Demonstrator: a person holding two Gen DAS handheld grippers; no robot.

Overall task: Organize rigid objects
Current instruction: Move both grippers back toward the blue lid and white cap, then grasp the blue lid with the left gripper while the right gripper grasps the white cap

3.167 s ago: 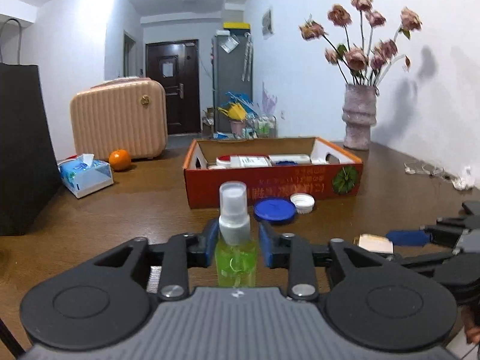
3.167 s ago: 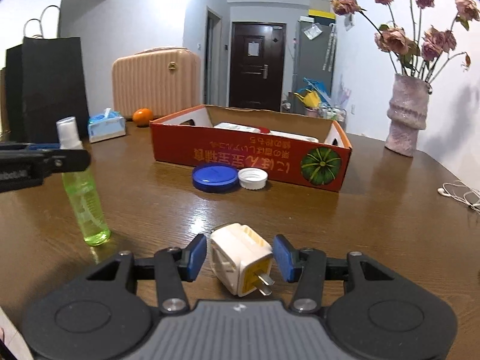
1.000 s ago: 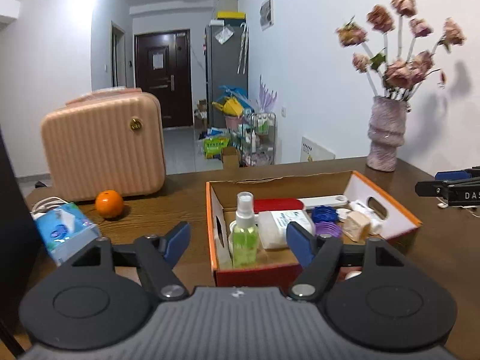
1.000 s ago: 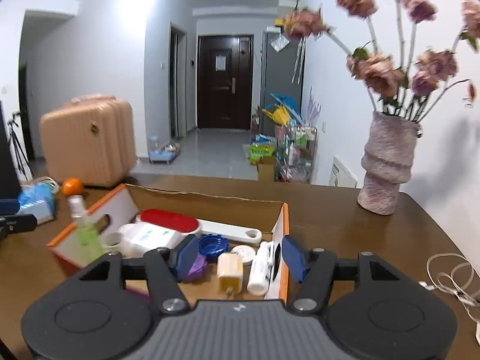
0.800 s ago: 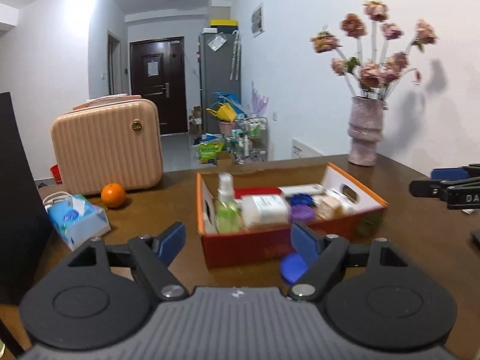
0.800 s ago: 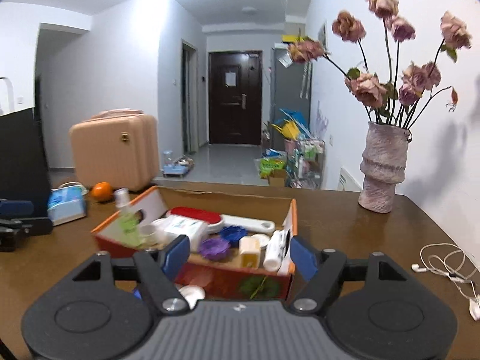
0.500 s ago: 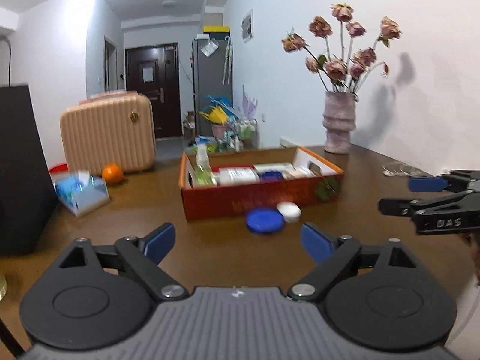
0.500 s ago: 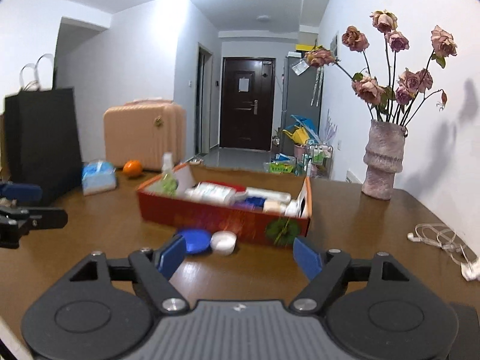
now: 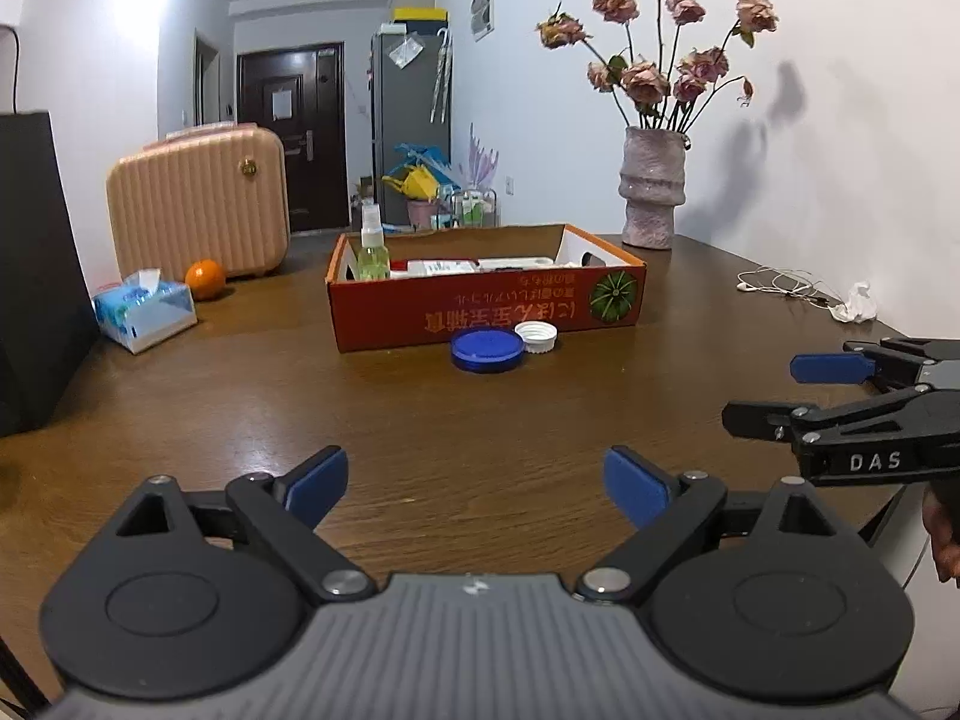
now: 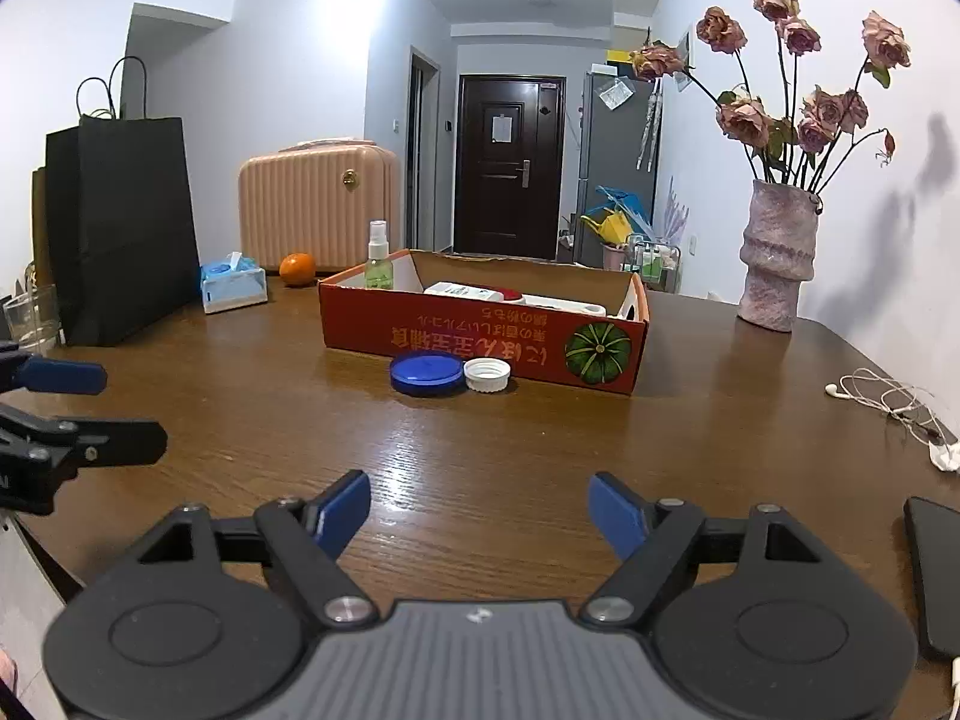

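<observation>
An orange-red cardboard box (image 9: 486,312) (image 10: 480,336) stands mid-table. A green spray bottle (image 9: 372,255) (image 10: 378,267) is upright in its left corner, beside a white bottle and other small items. In front of the box lie a blue lid (image 9: 486,350) (image 10: 426,374) and a white cap (image 9: 536,337) (image 10: 487,374), side by side. My left gripper (image 9: 476,480) (image 10: 129,408) is open and empty over bare wood, well short of the lids. My right gripper (image 10: 479,513) (image 9: 765,391) is level with it to the right, also open and empty.
A vase of dried roses (image 10: 777,252) stands at the back right, with an earphone cable (image 10: 882,396) near the right edge. A black phone (image 10: 936,576) lies by my right gripper. To the left are a black paper bag (image 10: 120,228), a tissue pack (image 9: 144,306), an orange (image 9: 205,279) and a pink case (image 9: 198,204).
The spray bottle and the white plug went from the table into the box. Both grippers then drew back from over the box, sank toward the table's near side, and their jaws widened.
</observation>
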